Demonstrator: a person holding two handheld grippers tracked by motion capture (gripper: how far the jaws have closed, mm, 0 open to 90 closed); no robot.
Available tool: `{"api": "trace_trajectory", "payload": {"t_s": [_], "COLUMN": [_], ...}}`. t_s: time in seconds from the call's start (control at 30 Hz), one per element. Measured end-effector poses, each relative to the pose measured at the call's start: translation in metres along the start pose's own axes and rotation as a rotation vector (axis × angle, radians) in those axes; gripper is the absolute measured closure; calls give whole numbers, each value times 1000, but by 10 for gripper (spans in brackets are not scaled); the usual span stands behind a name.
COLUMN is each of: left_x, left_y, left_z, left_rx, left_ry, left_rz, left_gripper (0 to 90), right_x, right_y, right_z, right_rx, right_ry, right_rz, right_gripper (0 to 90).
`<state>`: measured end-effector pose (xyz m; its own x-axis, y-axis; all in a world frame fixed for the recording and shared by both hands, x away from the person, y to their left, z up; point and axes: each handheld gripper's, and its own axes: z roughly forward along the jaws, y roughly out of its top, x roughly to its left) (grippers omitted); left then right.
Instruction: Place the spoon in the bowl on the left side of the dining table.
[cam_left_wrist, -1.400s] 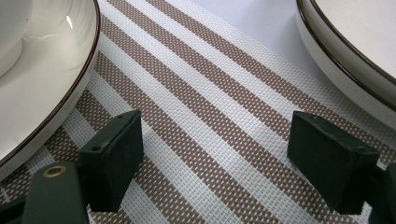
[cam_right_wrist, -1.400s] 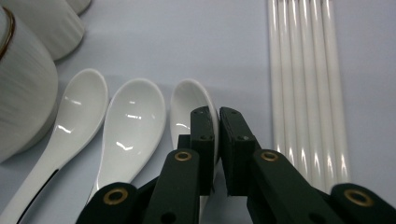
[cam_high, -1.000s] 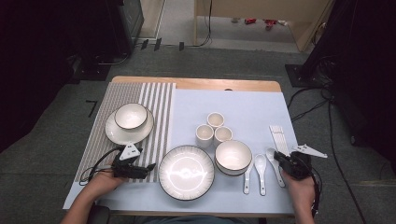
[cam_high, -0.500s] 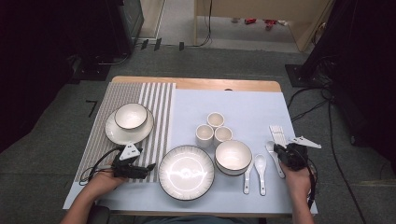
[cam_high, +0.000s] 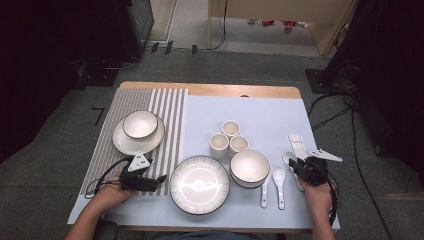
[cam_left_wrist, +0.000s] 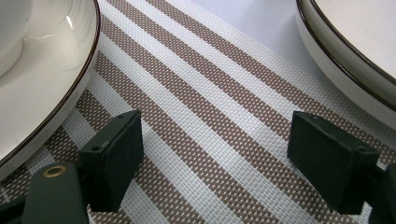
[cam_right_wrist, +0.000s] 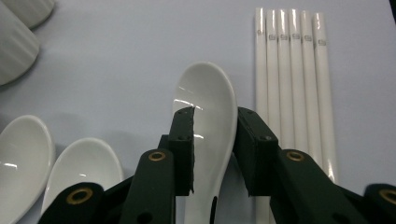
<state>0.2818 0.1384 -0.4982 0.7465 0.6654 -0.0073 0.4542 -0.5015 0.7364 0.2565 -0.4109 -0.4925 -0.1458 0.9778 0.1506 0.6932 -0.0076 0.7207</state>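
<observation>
White spoon (cam_right_wrist: 212, 112) sits between the right claw's (cam_right_wrist: 215, 140) just-released, parted jaws, seen close-up.

Looks like a lab or recording studio, not a home. Small wooden table (cam_high: 210, 90) stands alone on grey carpet floor (cam_high: 60, 150), w/ black equipment stands (cam_high: 350, 55) around and cables (cam_high: 340, 112) on the floor. Tableware is laid out very orderly, like a test setup.
</observation>
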Motion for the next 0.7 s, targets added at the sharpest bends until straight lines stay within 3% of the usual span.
{"api": "trace_trajectory", "payload": {"t_s": [0.37,0.7], "left_x": [0,0], "left_y": [0,0], "left_z": [0,0], "left_rx": [0,1], "left_ry": [1,1], "left_rz": [1,1], "left_gripper": [188,188], "right_x": [7,11], "right_y": [-5,-7], "right_z": [0,-1], "right_rx": [14,11], "right_ry": [6,-8], "right_rz": [-20,-41], "right_gripper": [683,742]}}
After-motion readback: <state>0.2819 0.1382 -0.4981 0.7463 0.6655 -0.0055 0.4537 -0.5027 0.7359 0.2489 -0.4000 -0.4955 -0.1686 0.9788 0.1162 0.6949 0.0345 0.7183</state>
